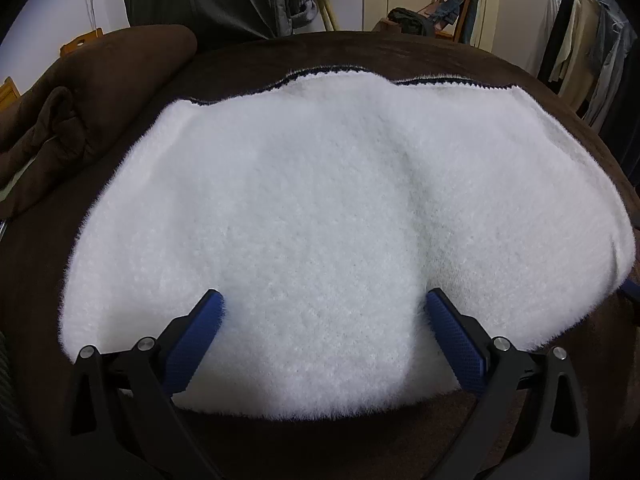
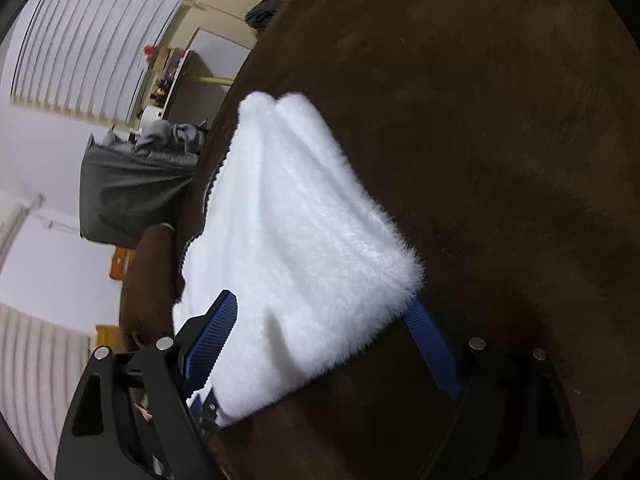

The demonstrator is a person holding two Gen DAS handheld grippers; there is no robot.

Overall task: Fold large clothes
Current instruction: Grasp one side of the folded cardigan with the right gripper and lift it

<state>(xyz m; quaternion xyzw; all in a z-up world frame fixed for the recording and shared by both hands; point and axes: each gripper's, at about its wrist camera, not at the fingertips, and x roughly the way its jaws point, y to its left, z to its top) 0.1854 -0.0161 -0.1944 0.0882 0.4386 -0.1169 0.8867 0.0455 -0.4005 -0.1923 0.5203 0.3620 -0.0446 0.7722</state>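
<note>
In the left wrist view, a crumpled brown blanket [image 1: 92, 92] is heaped at the upper left, and a fluffy white fleece garment with a dark trimmed edge [image 1: 328, 200] lies spread across the middle on the brown plush surface [image 1: 400, 52]. The left gripper [image 1: 324, 304], at the bottom, stands wide open over the garment's near edge, gripping nothing. In the right wrist view the right gripper [image 2: 324, 308] is rolled sideways, its jaws wide apart with a folded corner of the garment [image 2: 304, 220] between them, not pinched.

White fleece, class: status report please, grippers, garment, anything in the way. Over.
Left hand-held gripper open over the fleece. Right hand-held gripper open, straddling its corner. Fleece flat on brown cover. Brown bundle lies beside it, clear of it.
</note>
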